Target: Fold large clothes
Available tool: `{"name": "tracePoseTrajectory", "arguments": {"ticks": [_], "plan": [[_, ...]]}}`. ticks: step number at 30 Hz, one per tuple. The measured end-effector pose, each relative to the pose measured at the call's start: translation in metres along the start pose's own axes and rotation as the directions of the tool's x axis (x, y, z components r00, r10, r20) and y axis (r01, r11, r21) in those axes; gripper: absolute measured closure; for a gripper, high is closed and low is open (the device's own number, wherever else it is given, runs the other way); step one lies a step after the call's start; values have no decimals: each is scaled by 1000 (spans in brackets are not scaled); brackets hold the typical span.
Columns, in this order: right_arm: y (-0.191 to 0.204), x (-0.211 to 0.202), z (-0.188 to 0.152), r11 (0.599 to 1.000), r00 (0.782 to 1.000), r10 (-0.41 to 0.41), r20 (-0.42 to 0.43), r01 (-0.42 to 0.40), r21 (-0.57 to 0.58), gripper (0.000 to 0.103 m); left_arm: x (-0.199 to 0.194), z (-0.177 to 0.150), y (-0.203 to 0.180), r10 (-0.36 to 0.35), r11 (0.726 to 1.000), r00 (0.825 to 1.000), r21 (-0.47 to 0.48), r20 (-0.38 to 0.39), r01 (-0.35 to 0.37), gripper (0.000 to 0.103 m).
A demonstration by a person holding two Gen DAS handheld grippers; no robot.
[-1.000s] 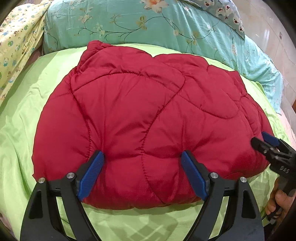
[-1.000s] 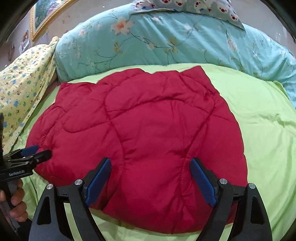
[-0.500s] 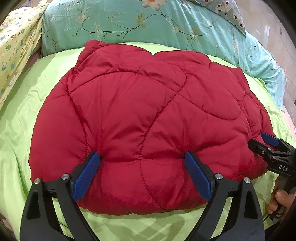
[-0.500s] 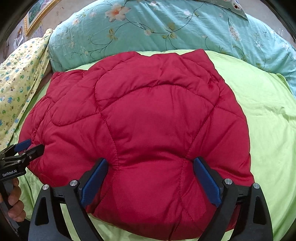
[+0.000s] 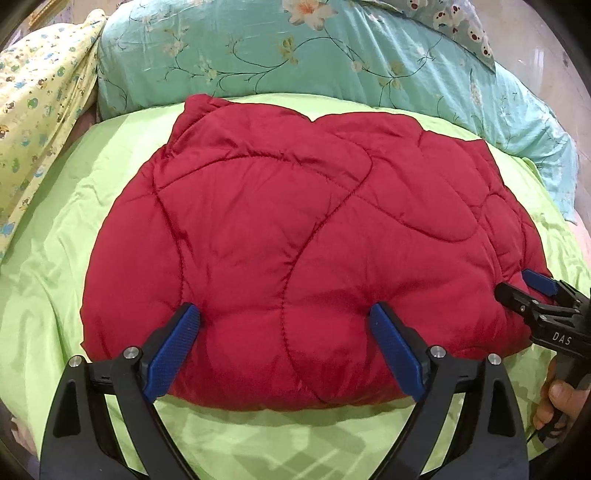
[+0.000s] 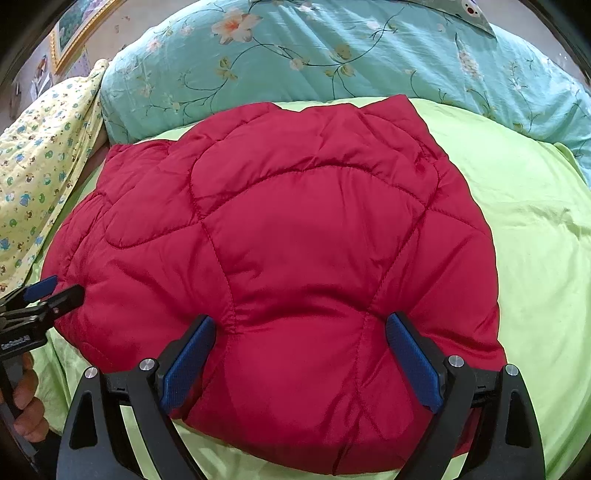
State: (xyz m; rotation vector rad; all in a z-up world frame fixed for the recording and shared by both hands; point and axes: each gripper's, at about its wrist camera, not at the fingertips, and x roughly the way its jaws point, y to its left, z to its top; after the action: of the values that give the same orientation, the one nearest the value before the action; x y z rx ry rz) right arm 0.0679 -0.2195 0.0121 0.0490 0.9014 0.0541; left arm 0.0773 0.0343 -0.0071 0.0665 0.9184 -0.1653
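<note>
A red quilted jacket [image 5: 295,221] lies folded into a puffy bundle on the green bed cover [image 5: 66,258]. My left gripper [image 5: 283,314] is at its near edge, open wide, with the padded fabric bulging between the blue pads [image 5: 173,347]. My right gripper [image 6: 301,321] stands the same way over the near edge of the jacket [image 6: 288,240], also open. In the left wrist view the right gripper [image 5: 524,291] shows at the jacket's right side. The left gripper [image 6: 51,291] shows at the jacket's left side in the right wrist view. Each is held by a hand.
A teal floral duvet [image 5: 314,55] is heaped behind the jacket along the head of the bed. A yellow patterned cloth [image 5: 37,110] hangs at the left. Green cover [image 6: 535,240] stretches to the right of the jacket. A framed picture [image 6: 74,29] hangs on the far wall.
Both pairs of jaws have spread a little wider around the jacket's near edge. The jacket itself has stayed in place on the bed.
</note>
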Motion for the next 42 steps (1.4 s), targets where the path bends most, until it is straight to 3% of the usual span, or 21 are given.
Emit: {"name": "tracePoseTrajectory", "arguments": {"ticks": [16, 27, 35, 42], "plan": [[1, -6, -7, 1000, 1000, -7, 7, 7, 11, 9, 14, 1, 5, -4, 1000, 999, 19, -45, 5, 6], [1, -39, -8, 993, 999, -2, 42, -3, 119, 9, -5, -7, 7, -19, 999, 1000, 45, -6, 19, 7], [40, -69, 8, 1000, 997, 2, 75, -4, 27, 8, -17, -12, 33, -44, 999, 999, 2, -25, 44, 7], [56, -58, 21, 1000, 999, 7, 48, -6, -9, 8, -18, -6, 53, -62, 998, 998, -20, -16, 62, 7]]}}
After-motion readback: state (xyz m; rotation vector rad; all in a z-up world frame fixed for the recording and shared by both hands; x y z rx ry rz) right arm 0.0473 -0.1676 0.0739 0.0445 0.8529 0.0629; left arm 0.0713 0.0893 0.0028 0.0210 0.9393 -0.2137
